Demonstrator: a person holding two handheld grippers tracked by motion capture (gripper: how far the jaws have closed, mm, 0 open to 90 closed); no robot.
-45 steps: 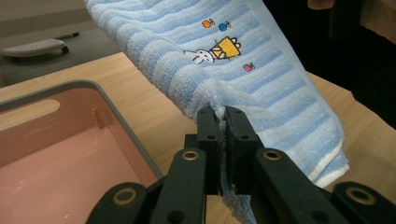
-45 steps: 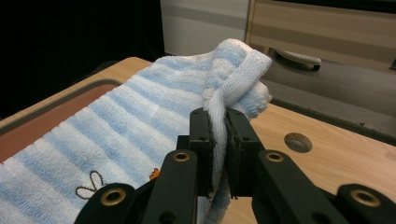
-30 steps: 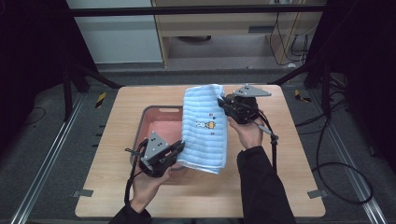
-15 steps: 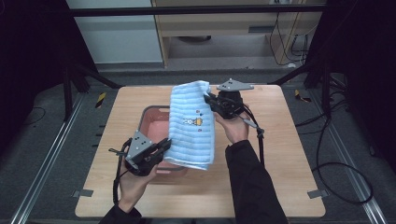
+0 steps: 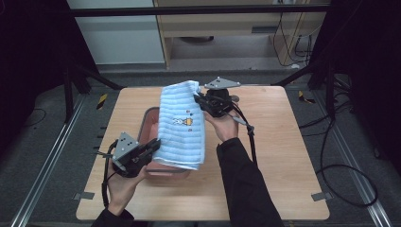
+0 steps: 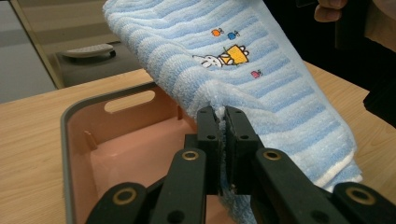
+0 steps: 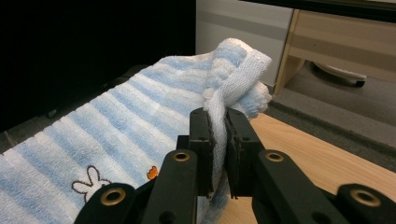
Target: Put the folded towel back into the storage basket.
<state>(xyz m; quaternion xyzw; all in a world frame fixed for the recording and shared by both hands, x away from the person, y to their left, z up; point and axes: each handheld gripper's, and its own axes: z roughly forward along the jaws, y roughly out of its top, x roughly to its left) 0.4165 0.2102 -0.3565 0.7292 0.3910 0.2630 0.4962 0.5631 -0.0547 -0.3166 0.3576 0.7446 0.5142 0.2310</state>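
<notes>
A folded blue-and-white striped towel with a small rabbit embroidery hangs stretched above a pink bin with a grey rim. My left gripper is shut on the towel's near lower edge, and its own view shows the cloth pinched between the jaws over the bin. My right gripper is shut on the towel's far upper edge; in the right gripper view the white hem is squeezed between the jaws.
The bin sits left of centre on a wooden table, with bare tabletop to the right and front. A low wooden cabinet stands beyond the far edge. Metal rails run along the floor at the left.
Both hands have carried the towel leftwards, so it now hangs over the pink bin. Both grips have stayed shut on the cloth.
</notes>
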